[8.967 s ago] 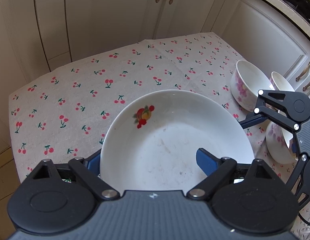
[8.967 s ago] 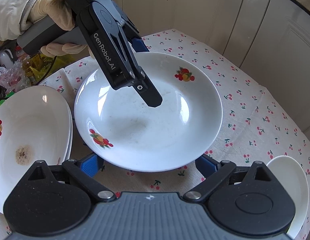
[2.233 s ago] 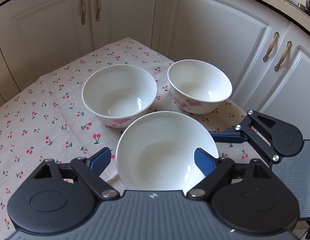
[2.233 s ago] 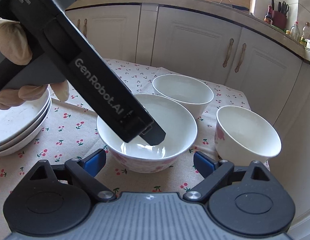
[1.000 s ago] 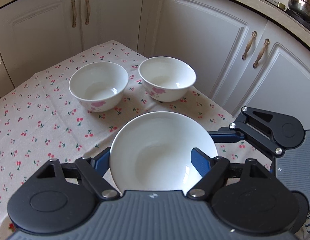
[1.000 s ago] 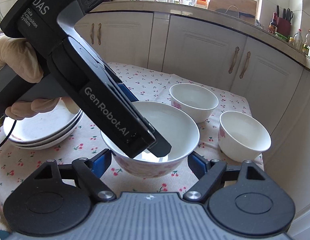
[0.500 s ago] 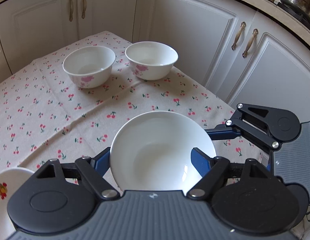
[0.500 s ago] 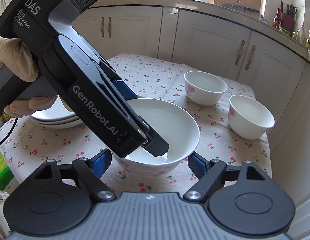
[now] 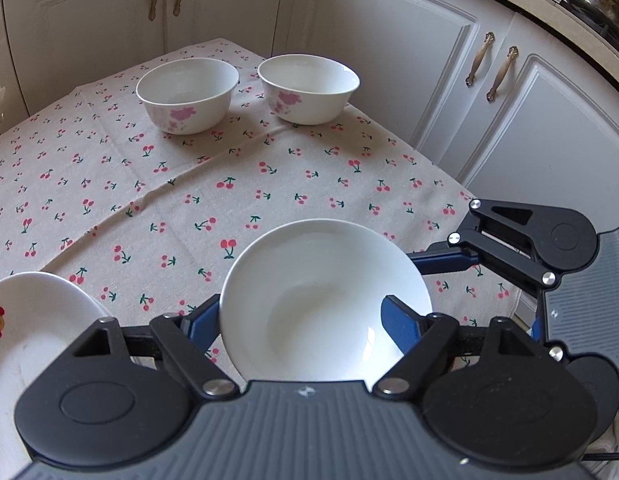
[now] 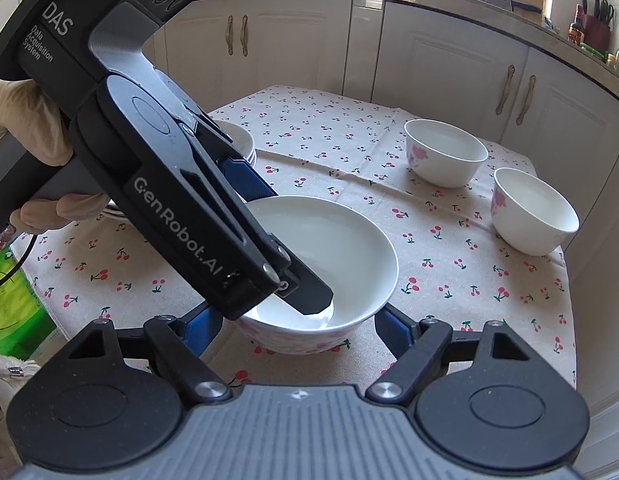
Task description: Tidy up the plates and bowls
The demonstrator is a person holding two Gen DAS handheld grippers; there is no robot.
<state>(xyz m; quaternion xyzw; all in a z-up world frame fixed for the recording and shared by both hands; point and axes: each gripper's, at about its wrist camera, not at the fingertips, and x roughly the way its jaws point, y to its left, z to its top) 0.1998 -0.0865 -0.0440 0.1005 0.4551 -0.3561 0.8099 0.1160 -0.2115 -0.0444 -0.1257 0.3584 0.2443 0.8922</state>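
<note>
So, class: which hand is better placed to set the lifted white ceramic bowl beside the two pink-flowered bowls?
Left. The left gripper already clamps the white ceramic bowl, one finger inside the wall. The right gripper only flanks it, and its grip is unclear. The pink-flowered bowls lie ahead.

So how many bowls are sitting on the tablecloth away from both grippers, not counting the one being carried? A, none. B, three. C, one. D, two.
D: two bowls with pink flowers, one and another, stand side by side near the far edge of the tablecloth, apart from the carried bowl.
</note>
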